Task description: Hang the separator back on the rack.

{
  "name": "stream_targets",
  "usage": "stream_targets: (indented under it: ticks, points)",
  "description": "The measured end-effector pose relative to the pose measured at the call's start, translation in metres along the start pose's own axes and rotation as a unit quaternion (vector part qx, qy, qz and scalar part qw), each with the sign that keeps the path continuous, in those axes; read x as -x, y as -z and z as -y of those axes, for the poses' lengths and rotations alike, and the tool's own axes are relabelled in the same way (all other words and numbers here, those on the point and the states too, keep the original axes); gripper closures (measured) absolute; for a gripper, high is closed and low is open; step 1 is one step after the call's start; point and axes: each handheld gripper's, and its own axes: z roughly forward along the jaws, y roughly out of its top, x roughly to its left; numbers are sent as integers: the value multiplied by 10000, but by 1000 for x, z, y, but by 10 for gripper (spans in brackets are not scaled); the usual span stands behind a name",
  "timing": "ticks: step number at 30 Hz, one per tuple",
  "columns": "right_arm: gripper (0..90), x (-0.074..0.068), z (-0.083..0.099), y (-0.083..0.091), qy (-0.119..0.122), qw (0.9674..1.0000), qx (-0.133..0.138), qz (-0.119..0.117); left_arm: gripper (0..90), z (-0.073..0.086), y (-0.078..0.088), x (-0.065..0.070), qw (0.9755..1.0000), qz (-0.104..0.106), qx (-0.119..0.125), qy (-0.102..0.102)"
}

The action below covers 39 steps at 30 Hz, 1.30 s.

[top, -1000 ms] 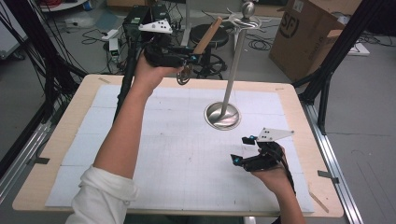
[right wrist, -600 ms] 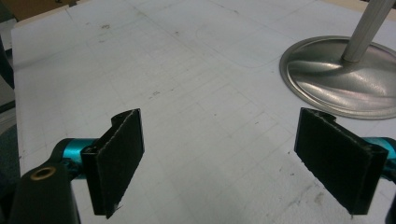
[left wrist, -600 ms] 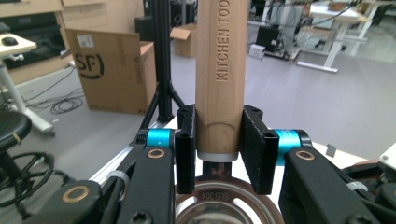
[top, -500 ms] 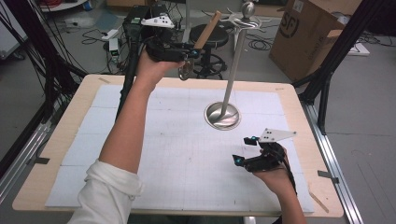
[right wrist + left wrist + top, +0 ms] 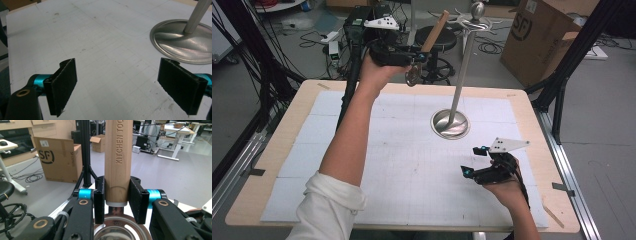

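Note:
My left gripper [image 5: 416,56] is raised over the table's far edge, shut on the wooden handle [image 5: 435,31] of a kitchen utensil. Its round steel head [image 5: 414,76] hangs below the jaws, and the handle slants up to the right toward the hooks on top of a metal stand [image 5: 462,70]. In the left gripper view the pads clamp the engraved handle [image 5: 117,150] just above the steel head [image 5: 117,230]. My right gripper [image 5: 473,161] rests low over the white mat, near right of the stand's round base [image 5: 451,125], open with nothing between its jaws [image 5: 125,85].
A white gridded mat [image 5: 412,170] covers the wooden table [image 5: 257,200]. The stand's base [image 5: 182,45] lies just ahead of the right gripper. Beyond the table are a cardboard box [image 5: 537,40], a black stool [image 5: 437,65], black frame posts [image 5: 562,65] and floor cables.

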Motion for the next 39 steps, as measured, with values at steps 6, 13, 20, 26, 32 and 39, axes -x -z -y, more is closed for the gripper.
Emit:
stream_targets:
  ticks: [6,13,20,26,32,39]
  points:
    - [147,-1,0,0,-3,10000,0,2,688,0,-8,2,9999,39,-126,-34]
    - [147,0,0,0,0,10000,2,-7,688,0,-19,10,9996,158,-206,-57]
    - [147,-1,-1,0,23,10000,7,-5,688,1,-27,15,9993,198,-306,-113]
    - [147,-1,-1,0,25,10000,2,-7,687,3,-33,18,9986,201,-462,-159]
    - [147,-1,-1,-1,27,10000,0,3,688,4,-39,19,9981,191,-554,-169]
    - [147,-1,-1,-1,31,10000,1,-11,687,4,-42,20,9980,208,-577,-154]
